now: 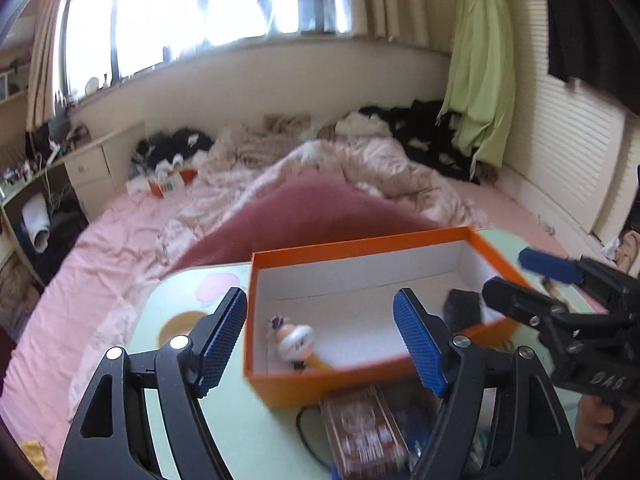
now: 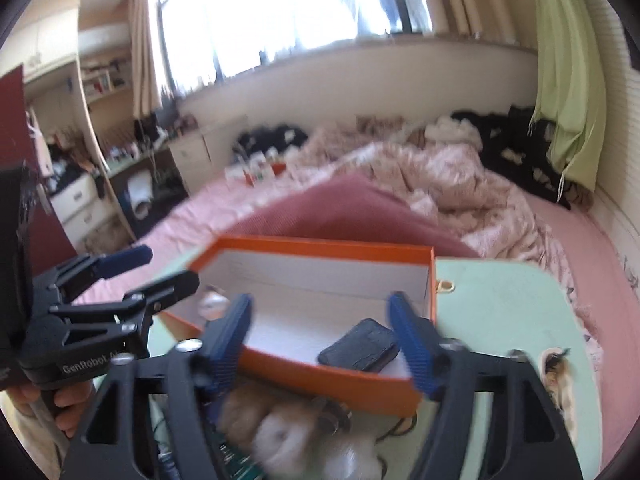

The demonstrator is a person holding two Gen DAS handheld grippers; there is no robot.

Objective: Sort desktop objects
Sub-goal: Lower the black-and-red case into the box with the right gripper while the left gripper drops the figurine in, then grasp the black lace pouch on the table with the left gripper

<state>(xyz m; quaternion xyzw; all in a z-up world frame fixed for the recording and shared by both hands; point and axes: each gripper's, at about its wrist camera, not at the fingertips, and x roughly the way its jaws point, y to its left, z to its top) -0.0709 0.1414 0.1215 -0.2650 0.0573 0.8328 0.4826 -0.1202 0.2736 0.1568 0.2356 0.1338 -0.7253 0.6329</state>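
Observation:
An orange box (image 1: 304,390) with a white inside stands on a pale green table (image 1: 232,420). In it lie a small toy figure (image 1: 298,340) at the left and a dark pouch (image 1: 464,306) at the right. My left gripper (image 1: 320,344) hovers open above the box's near left part, clear of the figure. My right gripper (image 2: 324,344) is open over the near wall of the box (image 2: 320,246), with the pouch (image 2: 360,346) lying loose below its right finger. Each gripper shows in the other's view: right gripper (image 1: 528,278), left gripper (image 2: 160,270).
A brown patterned packet (image 1: 360,432) and a dark cable lie just in front of the box. A blurred fluffy plush thing (image 2: 280,432) sits under my right gripper. The table (image 2: 500,300) stands over a pink bed with a rumpled quilt (image 2: 440,184). A hand holds each gripper's handle.

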